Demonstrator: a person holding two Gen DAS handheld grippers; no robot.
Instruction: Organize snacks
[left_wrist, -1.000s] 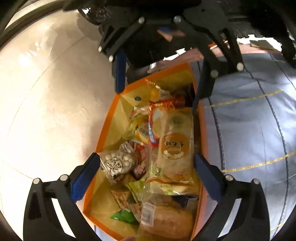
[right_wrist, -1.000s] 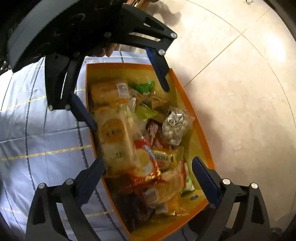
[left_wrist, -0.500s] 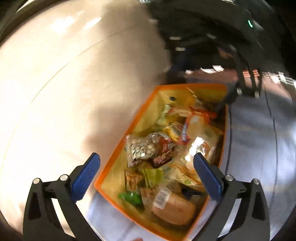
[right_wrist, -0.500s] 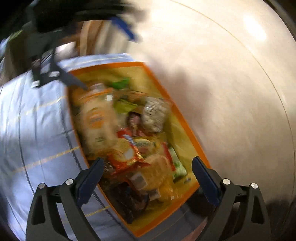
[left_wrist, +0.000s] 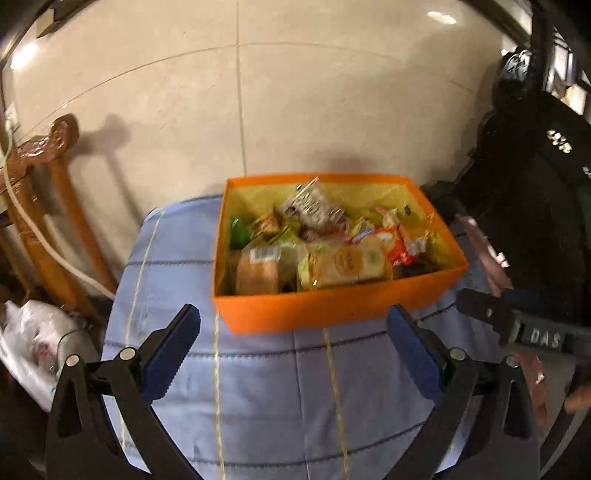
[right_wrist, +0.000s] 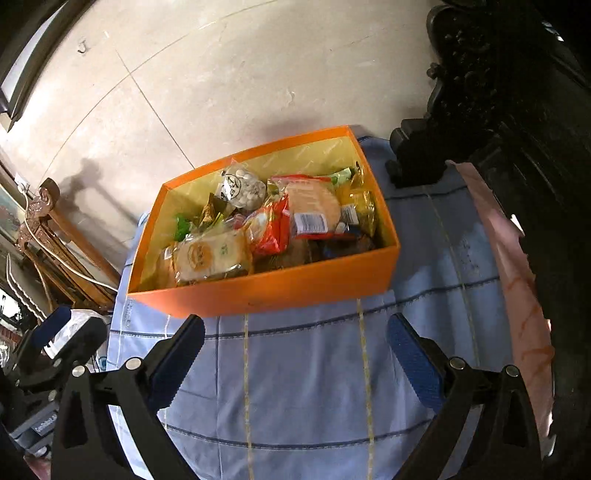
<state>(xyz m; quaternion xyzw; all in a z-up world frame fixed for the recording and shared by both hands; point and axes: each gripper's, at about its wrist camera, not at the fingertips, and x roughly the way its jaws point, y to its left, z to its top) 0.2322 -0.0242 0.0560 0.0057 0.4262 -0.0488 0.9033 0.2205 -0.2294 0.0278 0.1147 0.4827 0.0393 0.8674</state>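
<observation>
An orange box with a yellow inside stands on a blue checked cloth, filled with several snack packets: a bread bun, a pale cake packet, a clear bag of white nuts. The box also shows in the right wrist view, with the nut bag and a red packet. My left gripper is open and empty, in front of the box's near wall. My right gripper is open and empty, also in front of the box.
A tiled wall rises behind the box. A carved wooden chair and a white plastic bag are at the left. Dark carved furniture stands at the right. A pink cloth lies along the right edge.
Both grippers have pulled back from above the box and now look at it from the front, low over the cloth. Both stay open and empty.
</observation>
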